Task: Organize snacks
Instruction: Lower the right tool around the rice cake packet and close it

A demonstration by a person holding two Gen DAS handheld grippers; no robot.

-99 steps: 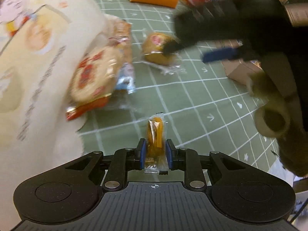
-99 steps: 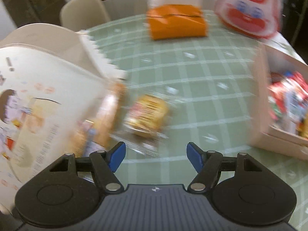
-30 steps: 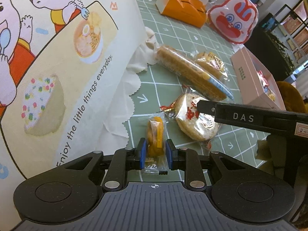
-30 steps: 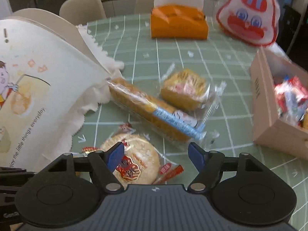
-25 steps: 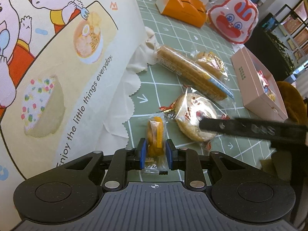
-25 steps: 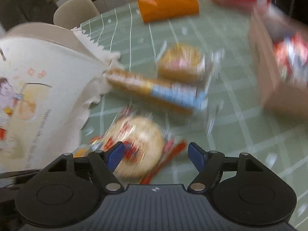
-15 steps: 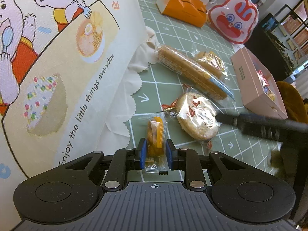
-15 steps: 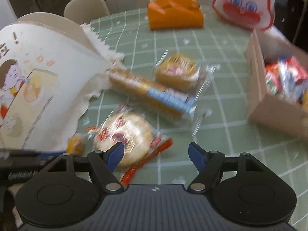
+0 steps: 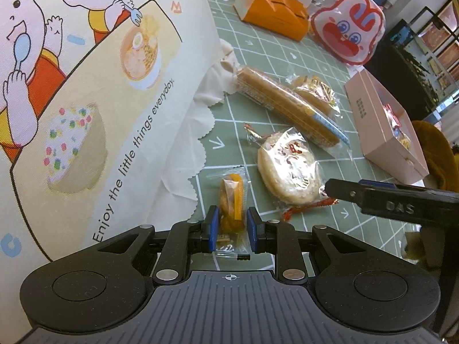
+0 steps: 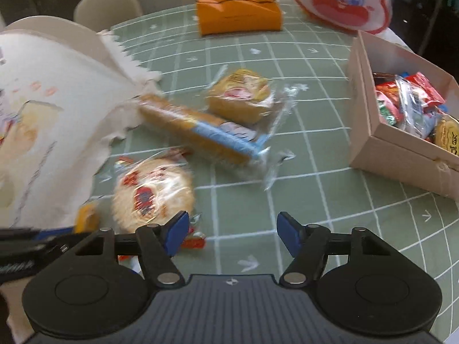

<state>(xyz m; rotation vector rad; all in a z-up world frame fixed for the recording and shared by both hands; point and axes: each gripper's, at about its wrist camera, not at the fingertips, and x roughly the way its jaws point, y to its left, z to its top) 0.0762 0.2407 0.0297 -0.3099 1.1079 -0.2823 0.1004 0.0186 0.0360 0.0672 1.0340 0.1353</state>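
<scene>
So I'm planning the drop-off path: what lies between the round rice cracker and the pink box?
In the right wrist view, only bare green tablecloth separates the round rice cracker from the pink box; the long biscuit pack lies farther back.

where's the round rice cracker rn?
Left wrist view: the round wrapped rice cracker lies on the green checked tablecloth, between the small orange snack packet and the long biscuit pack.

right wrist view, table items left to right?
Illustrated bag → round rice cracker → long biscuit pack → pink box of snacks. The small bun pack overlaps the biscuit pack, so it is left out.
</scene>
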